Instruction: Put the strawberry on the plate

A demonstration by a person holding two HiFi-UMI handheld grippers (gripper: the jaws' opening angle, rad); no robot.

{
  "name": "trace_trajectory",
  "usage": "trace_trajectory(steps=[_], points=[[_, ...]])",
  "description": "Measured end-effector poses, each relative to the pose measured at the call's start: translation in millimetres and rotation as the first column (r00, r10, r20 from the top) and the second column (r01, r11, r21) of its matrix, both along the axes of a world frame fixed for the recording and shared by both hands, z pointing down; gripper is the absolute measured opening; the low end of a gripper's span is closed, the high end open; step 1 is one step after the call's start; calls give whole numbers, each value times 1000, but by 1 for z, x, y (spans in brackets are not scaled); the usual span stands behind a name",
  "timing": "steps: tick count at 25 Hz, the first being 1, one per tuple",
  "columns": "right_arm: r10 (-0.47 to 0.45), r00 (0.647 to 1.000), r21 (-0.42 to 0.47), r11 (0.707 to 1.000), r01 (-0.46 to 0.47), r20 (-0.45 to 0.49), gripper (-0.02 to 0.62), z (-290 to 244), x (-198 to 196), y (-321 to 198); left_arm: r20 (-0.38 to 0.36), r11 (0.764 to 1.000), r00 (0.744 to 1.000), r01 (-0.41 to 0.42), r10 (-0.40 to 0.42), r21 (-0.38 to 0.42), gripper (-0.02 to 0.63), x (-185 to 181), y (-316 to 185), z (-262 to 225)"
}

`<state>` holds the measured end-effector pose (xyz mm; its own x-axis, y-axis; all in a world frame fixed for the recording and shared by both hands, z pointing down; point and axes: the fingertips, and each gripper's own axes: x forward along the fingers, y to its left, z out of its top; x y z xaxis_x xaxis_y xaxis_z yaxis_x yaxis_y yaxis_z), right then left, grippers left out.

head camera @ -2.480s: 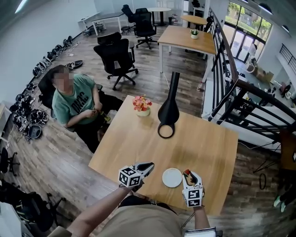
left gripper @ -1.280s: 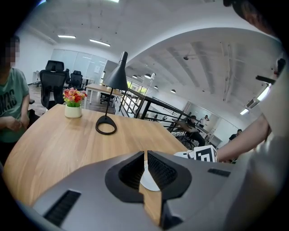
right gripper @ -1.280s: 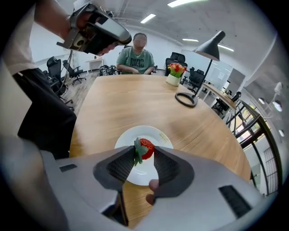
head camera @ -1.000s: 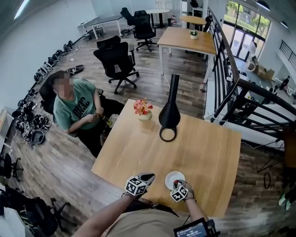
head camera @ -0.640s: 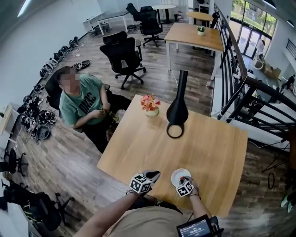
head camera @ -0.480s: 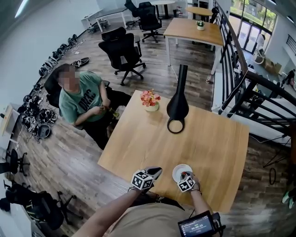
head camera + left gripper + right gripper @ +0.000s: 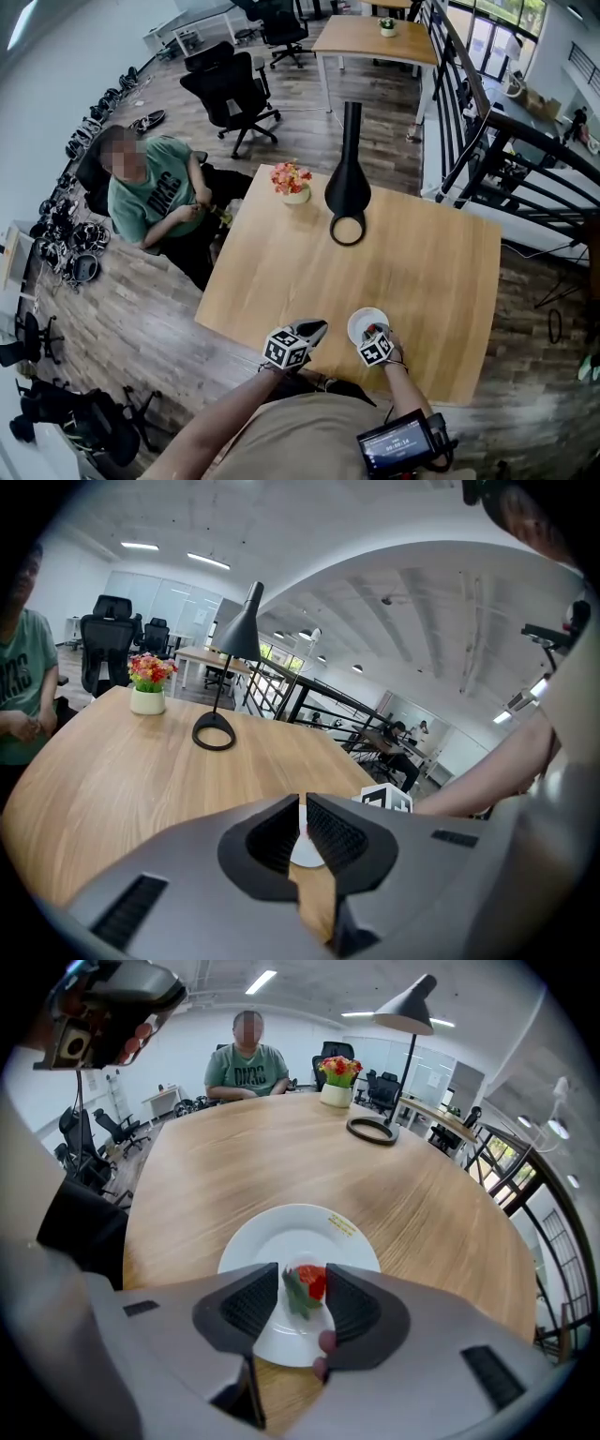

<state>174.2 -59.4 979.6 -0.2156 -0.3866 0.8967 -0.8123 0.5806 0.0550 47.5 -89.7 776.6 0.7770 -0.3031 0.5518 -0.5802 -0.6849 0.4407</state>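
Observation:
A small white plate (image 7: 364, 320) (image 7: 298, 1232) lies near the front edge of the wooden table (image 7: 412, 272). My right gripper (image 7: 376, 333) (image 7: 305, 1277) hovers over the plate's near part. It is shut on the red strawberry (image 7: 312, 1282), whose green leaves point toward the left pad. In the head view the strawberry is mostly hidden behind the gripper's marker cube. My left gripper (image 7: 316, 328) (image 7: 302, 806) rests just left of the plate, its jaws shut with nothing between them. Through their thin slit I see a bit of the plate (image 7: 306, 853).
A black desk lamp (image 7: 348, 187) (image 7: 386, 1129) and a small pot of flowers (image 7: 292, 181) (image 7: 338, 1080) stand at the table's far side. A person in a green shirt (image 7: 150, 192) sits at the far left corner. Office chairs and other tables lie beyond.
My right gripper carried the strawberry from the plate's right side to above the plate. Over the last second it barely shifted. The left gripper stayed put.

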Motion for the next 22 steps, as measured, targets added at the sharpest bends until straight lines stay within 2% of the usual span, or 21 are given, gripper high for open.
trace_trajectory(steps=[3,7,11,13,15,18,22], points=[[14,999,20,1000,-15,29,176,-12,0,2,-4,1000,1000,4,-4,-10,5,-1,4,1],[56,996,109,992,-64,74,198,-46,2,-6,-47,1000,999,20,-20,-7,6,0,1,-10],[112,982,252,956,-147,149,198,-113,10,-20,-104,998,994,30,-24,49,5,6,-5,-37],[140,967,335,919,-208,215,197,-156,18,-29,-121,994,993,-2,15,108,6,14,-6,-58],[161,940,414,866,-281,301,196,-201,27,-36,-146,986,988,-27,51,162,5,22,-7,-81],[174,900,511,773,-376,400,196,-273,44,-40,-199,973,978,-15,62,229,5,29,-13,-118],[174,860,605,645,-467,479,196,-357,67,-36,-252,954,966,25,54,300,6,32,-26,-164]])
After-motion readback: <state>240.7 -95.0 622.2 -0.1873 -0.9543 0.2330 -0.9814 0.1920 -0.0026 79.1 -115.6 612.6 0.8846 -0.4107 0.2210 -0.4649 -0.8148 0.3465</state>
